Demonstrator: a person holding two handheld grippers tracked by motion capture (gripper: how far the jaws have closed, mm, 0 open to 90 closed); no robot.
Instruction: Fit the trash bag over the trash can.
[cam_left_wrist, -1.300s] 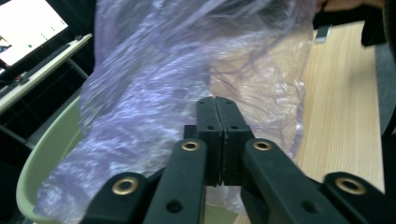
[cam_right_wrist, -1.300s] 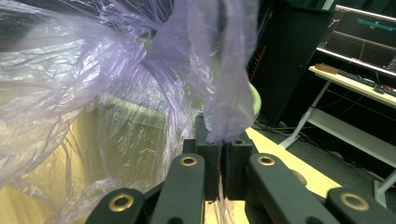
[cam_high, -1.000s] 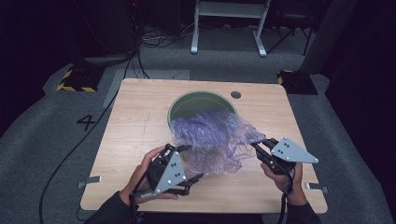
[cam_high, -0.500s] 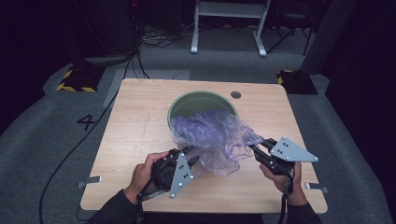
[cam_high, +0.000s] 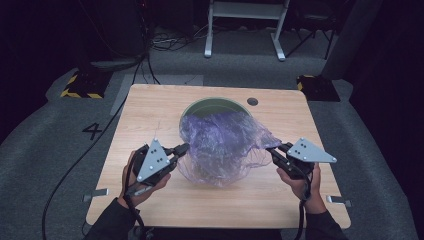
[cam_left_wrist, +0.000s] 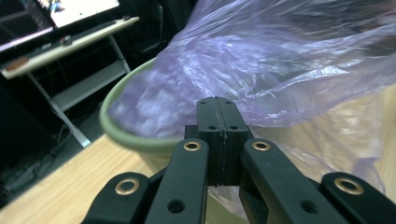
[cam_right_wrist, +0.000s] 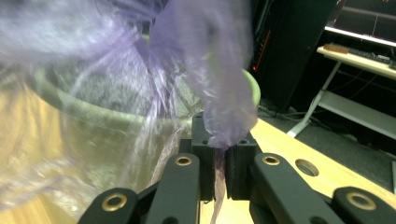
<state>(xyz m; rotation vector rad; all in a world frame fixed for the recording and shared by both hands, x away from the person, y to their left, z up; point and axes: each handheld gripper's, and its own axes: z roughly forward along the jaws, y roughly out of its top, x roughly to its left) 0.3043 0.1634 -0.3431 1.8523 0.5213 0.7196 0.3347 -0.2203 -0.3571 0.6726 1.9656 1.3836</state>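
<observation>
A thin purple plastic bag (cam_high: 220, 145) drapes out of a green bin (cam_high: 215, 101) sunk into the wooden table (cam_high: 150, 110). My left gripper (cam_high: 184, 148) is at the bag's left edge. Its jaws have just been closing and now press together on the film. In the left gripper view the gripper (cam_left_wrist: 216, 105) pinches the bag (cam_left_wrist: 280, 60) in front of the bin's rim (cam_left_wrist: 116, 130). My right gripper (cam_high: 272, 150) is shut on the bag's right corner. The right gripper view shows a twisted strip of bag (cam_right_wrist: 201, 56) clamped in the gripper (cam_right_wrist: 219, 135), with the bin rim (cam_right_wrist: 252, 86) behind.
A small round hole (cam_high: 252, 101) sits in the table beyond the bin. A white-legged stand (cam_high: 245, 25) is on the floor behind the table. Yellow-and-black striped blocks (cam_high: 80, 87) (cam_high: 315, 85) flank the far corners, and a cable (cam_high: 75, 165) runs along the left.
My left gripper moved up and toward the bag's left edge, and its open jaws closed on the film. The right gripper stayed where it was, still gripping the bag.
</observation>
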